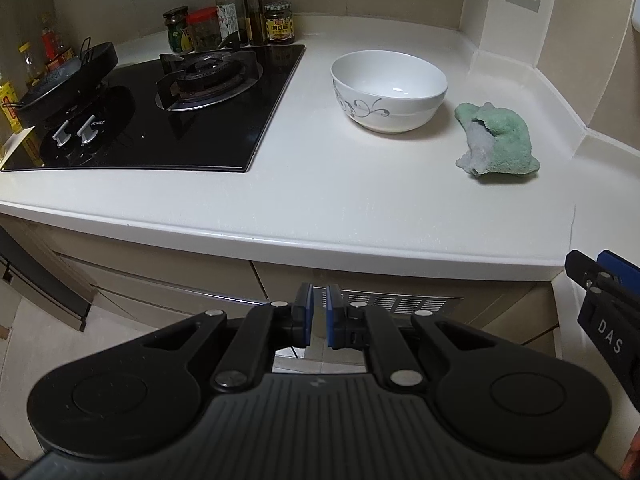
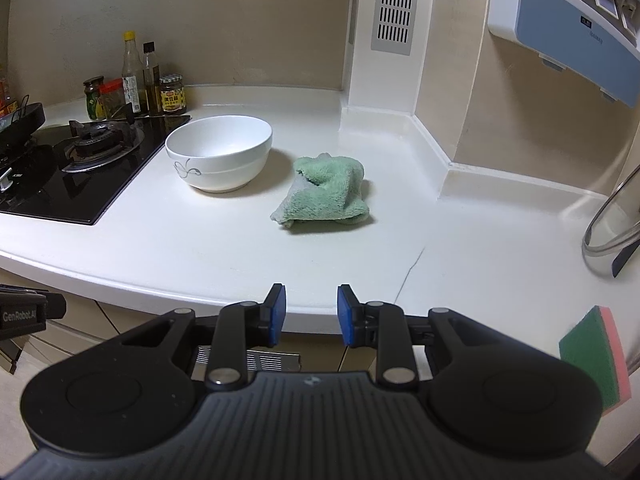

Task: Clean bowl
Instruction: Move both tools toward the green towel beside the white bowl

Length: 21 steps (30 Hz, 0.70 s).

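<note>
A white bowl (image 1: 389,90) (image 2: 219,152) with a grey swirl pattern stands upright on the white counter (image 1: 320,184) (image 2: 200,240), to the right of the hob. A crumpled green cloth (image 1: 498,140) (image 2: 326,194) lies just right of the bowl, apart from it. My left gripper (image 1: 319,316) is shut with nothing between its blue pads, held in front of the counter edge, well short of the bowl. My right gripper (image 2: 311,314) is open and empty at the counter's front edge, in line with the cloth. Its side shows at the left wrist view's right edge.
A black gas hob (image 1: 160,112) (image 2: 72,168) with a pan (image 1: 66,80) fills the counter's left. Sauce bottles and jars (image 1: 236,20) (image 2: 140,88) line the back wall. A green and pink sponge (image 2: 596,356) and a glass lid (image 2: 612,232) are at right.
</note>
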{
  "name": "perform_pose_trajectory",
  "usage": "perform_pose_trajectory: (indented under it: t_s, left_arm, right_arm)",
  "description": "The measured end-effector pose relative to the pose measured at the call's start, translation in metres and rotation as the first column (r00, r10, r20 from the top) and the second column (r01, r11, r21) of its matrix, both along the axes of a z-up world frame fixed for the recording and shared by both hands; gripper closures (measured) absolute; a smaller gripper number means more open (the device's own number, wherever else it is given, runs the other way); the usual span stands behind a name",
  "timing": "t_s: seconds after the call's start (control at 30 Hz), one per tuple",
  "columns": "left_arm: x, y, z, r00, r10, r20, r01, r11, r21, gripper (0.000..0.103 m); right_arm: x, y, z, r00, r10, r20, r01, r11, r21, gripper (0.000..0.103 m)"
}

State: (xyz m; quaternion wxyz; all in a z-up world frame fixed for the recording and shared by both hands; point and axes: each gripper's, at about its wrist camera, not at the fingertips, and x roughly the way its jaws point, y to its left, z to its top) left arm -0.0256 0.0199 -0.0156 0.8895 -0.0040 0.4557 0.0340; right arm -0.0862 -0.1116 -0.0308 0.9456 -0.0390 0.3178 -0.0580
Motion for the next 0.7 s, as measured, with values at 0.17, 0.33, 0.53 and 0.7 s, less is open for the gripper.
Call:
perform_pose_trajectory:
  t_s: [0.17,0.33,0.53,0.7]
  left_arm:
    - [0.006,0.001,0.0,1.0,-0.002,0.001,0.002,1.0,0.004,0.097]
    - [0.014,0.001,0.0,1.0,0.0,0.001,0.0,1.0,0.005,0.096]
    - [0.028,0.003,0.001,1.0,0.003,0.003,-0.003,1.0,0.01,0.097]
    - [0.043,0.003,0.0,1.0,-0.001,0.005,0.001,1.0,0.015,0.097]
  right_arm:
    - [0.007,-0.001,-0.001,1.0,-0.001,-0.006,0.001,1.0,0.0,0.079]
    - [0.016,0.0,-0.003,1.0,0.002,-0.011,-0.002,1.0,0.004,0.079]
    - [0.03,-0.001,-0.004,1.0,0.007,-0.014,-0.007,1.0,0.009,0.079]
    - [0.044,-0.001,-0.005,1.0,0.005,-0.02,-0.005,1.0,0.011,0.079]
